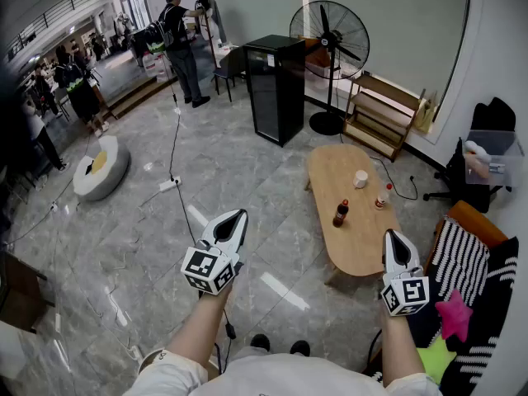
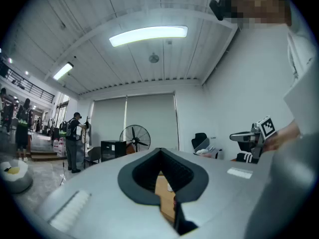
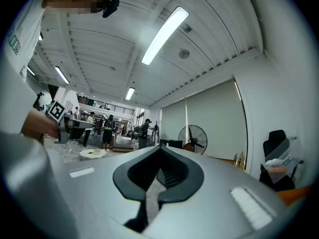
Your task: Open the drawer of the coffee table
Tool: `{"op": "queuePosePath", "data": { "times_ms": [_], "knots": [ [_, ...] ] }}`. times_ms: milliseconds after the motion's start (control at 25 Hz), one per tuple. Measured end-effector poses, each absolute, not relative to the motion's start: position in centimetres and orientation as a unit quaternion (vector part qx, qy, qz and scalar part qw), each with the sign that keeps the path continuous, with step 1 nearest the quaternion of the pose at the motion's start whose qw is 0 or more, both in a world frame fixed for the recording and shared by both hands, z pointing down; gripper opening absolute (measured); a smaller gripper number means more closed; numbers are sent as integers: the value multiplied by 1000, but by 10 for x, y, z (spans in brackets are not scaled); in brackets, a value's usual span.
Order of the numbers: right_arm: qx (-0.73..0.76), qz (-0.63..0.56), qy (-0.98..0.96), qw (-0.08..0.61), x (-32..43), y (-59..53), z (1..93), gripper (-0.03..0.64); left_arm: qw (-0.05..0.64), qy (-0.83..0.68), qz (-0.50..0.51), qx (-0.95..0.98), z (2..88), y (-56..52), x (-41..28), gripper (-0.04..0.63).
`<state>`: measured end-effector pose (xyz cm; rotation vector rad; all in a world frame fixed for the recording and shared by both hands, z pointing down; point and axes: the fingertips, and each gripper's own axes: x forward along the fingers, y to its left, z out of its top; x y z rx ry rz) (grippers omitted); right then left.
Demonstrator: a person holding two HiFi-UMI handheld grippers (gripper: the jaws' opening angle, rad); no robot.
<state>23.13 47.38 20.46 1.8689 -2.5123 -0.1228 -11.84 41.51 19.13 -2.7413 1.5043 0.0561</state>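
Observation:
The oval wooden coffee table [image 1: 357,236] stands ahead and to the right on the grey tiled floor; no drawer shows from this angle. A dark bottle [image 1: 340,214], a white cup [image 1: 360,178] and a small red-capped bottle [image 1: 383,196] stand on it. My left gripper [image 1: 236,216] is held level over the floor, left of the table, jaws shut and empty. At the table's near right end, my right gripper [image 1: 392,235] hovers, also shut on nothing. In the left gripper view the closed jaws [image 2: 160,150] point at the far wall; the right gripper view shows the same [image 3: 160,147].
A black cabinet [image 1: 276,85], a standing fan [image 1: 329,35] and a low wooden shelf [image 1: 381,115] line the far wall. A striped cushion [image 1: 460,258] lies at the right. A round white pouf [image 1: 101,167] and a power strip [image 1: 169,185] sit left. People [image 1: 180,44] stand far back.

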Motion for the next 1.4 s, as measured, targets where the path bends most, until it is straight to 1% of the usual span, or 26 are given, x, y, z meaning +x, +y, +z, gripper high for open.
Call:
{"op": "queuePosePath", "data": {
  "times_ms": [560, 680, 720, 760, 800, 840, 920, 1400],
  "knots": [
    [594, -40, -803, 5, 232, 473, 205, 3, 3, 482, 21, -876, 195, 415, -118, -2],
    [604, -47, -795, -30, 237, 470, 197, 5, 2, 484, 22, -875, 194, 415, -119, -2],
    [611, -48, -789, -46, 240, 467, 193, 167, 2, 484, 22, -875, 195, 415, -120, -2],
    [618, -46, -783, -60, 242, 464, 191, 474, 2, 484, 23, -875, 195, 416, -120, -2],
    [622, -43, -779, -65, 242, 461, 190, 559, 2, 485, 23, -874, 195, 416, -121, -2],
    [623, -44, -779, -63, 240, 460, 190, 589, 1, 485, 24, -874, 196, 416, -121, -2],
    [621, -50, -781, -51, 235, 459, 191, 589, 1, 486, 24, -874, 195, 416, -122, -2],
    [607, -38, -793, -39, 234, 460, 201, 589, 2, 498, 20, -867, 196, 418, -126, -2]
  ]
}}
